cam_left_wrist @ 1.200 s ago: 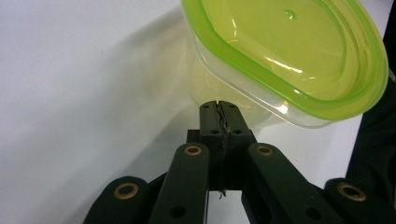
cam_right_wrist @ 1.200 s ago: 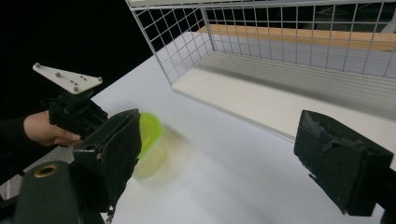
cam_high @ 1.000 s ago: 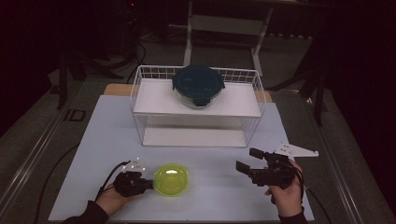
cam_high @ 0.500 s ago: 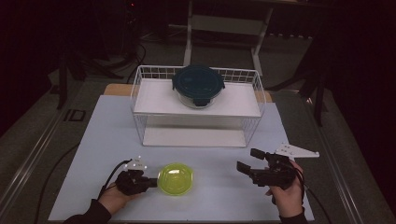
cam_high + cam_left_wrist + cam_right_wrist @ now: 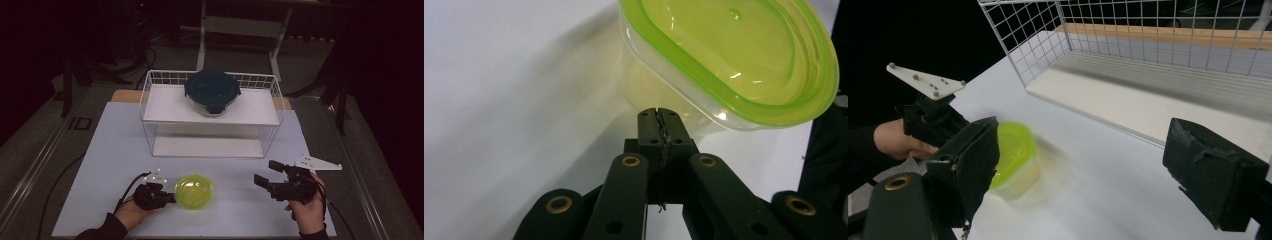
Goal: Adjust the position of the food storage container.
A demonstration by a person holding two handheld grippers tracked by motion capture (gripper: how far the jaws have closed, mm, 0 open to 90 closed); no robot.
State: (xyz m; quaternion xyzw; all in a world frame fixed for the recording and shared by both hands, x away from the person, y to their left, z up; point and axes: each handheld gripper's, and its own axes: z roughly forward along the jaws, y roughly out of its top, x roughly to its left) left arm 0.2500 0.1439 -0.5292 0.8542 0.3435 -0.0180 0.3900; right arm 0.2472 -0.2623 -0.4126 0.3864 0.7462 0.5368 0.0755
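Resting on the white table [image 5: 100,165], the lime-lidded container [image 5: 194,191] sits just beside the left gripper [image 5: 167,198], whose jaws are clenched together, empty. Right gripper [image 5: 265,176] hovers well apart, jaws spread wide.
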